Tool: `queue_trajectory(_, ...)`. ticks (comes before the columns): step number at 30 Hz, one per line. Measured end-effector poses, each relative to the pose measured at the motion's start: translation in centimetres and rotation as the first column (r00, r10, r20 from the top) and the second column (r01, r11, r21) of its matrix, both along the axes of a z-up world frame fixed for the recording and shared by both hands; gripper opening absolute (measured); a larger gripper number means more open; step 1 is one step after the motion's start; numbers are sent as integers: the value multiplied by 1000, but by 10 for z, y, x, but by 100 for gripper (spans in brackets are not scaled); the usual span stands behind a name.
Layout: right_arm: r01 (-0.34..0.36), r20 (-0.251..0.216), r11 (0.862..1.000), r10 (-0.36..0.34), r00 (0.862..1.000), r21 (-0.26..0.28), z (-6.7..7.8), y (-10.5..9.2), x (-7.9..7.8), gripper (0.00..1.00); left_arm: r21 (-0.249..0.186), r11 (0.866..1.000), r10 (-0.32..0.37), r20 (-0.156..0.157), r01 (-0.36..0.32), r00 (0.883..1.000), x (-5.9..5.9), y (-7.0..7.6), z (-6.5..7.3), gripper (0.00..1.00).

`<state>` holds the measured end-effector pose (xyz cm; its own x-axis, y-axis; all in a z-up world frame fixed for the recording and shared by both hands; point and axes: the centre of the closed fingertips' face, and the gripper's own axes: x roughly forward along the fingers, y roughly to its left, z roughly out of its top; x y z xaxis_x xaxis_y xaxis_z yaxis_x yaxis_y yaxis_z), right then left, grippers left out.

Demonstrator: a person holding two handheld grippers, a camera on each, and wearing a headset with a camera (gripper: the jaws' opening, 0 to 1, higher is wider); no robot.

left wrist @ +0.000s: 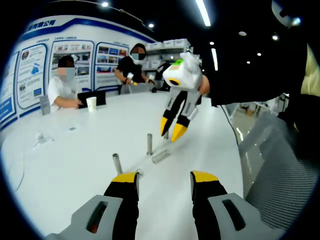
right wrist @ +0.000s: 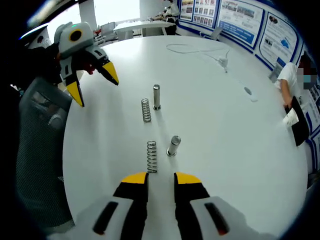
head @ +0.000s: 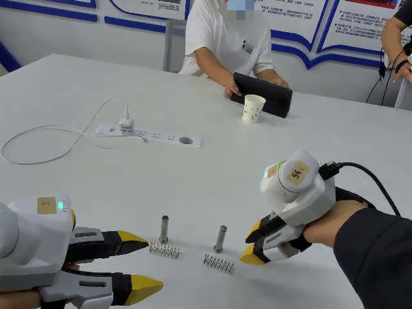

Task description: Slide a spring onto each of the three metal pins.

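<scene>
White table in a room with blue-trimmed posters on the walls, and we're at its near edge. Closest to us in the head view, around 7 o'clock, the left gripper (head: 145,262) has its yellow-tipped jaws spread wide with nothing between them. Over at 4 o'clock the right gripper (head: 251,246) is parted too, less widely, and also empty, with its tips angled down at the table. Between the two, the left spring (head: 164,250) and the right spring (head: 219,263) lie flat on the surface. Each sits just on the near side of an upright pin, the left pin (head: 164,228) and the right pin (head: 221,238). We only count two pins and two springs here, and neither spring is on a pin yet. Our worries: the springs are thin and round, so an off-centre pinch could make one roll or pop out. The pins look free-standing, so a careless jaw could knock one over. A tilted spring could also snag on a pin's top. Farther out at 11 o'clock there's a power strip (head: 151,136) with a white cable. Past it at 1 o'clock sit a paper cup (head: 253,108) and a black tablet (head: 267,93) under a seated person's hands.
</scene>
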<state>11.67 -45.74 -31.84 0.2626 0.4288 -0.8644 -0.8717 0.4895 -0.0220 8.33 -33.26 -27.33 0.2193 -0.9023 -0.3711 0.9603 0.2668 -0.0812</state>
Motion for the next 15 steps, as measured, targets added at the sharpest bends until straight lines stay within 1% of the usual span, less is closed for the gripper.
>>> queue_trajectory(9, -8, -28, 1000, 9, 1000, 10, -15, 12, -4, 20, -1, 1000, 0, 0, 0, 1000, 1, 0, 0, 42)
queue_trajectory(15, -16, -39, 1000, 16, 999, 6, -20, 15, -6, 19, -1, 1000, 2, 0, -2, 1000, 1, 0, 0, 42)
